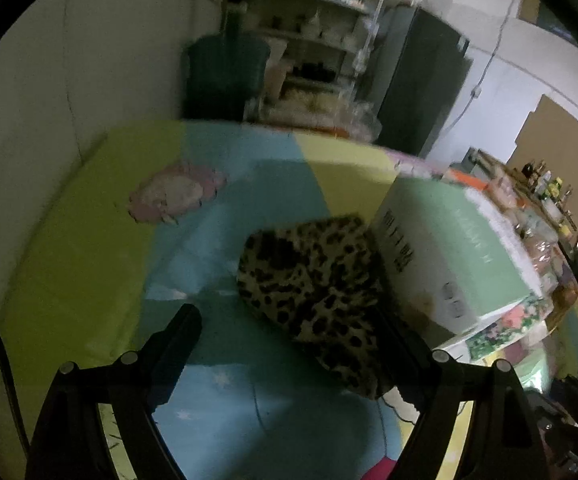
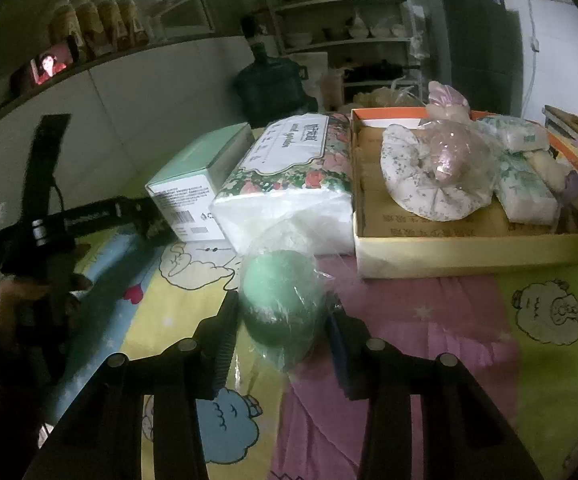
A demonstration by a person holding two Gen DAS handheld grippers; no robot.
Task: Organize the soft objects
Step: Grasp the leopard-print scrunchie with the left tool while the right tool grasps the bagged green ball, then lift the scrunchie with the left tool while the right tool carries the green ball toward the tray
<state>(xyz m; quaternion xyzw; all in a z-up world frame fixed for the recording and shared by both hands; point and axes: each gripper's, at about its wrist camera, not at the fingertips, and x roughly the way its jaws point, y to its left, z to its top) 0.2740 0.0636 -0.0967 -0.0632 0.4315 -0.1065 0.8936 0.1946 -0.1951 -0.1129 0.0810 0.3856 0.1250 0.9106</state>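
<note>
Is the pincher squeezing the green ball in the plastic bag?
Touching. In the right wrist view, the right gripper has both fingers pressed against the sides of the green ball, with no gap showing on either side.

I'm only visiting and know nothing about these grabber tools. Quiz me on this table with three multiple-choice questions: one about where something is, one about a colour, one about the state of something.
1. Where does the leopard-print pouch lie?
A. Inside the orange-rimmed box
B. On the mat beside the mint-green carton
C. On the shelves

2. What colour is the plastic-wrapped ball between the right gripper fingers?
A. Red
B. Green
C. Black

3. What state is the left gripper in?
A. Open, with the pouch partly between its fingers
B. Shut tight on the carton
C. Holding the tissue pack

Answers:
1 B: in the left wrist view the pouch rests on the coloured mat, close against the carton's side.
2 B: the right wrist view shows a green ball under clear film, both fingers against its sides.
3 A: its fingers stand wide apart and nothing looks pinched.
</note>
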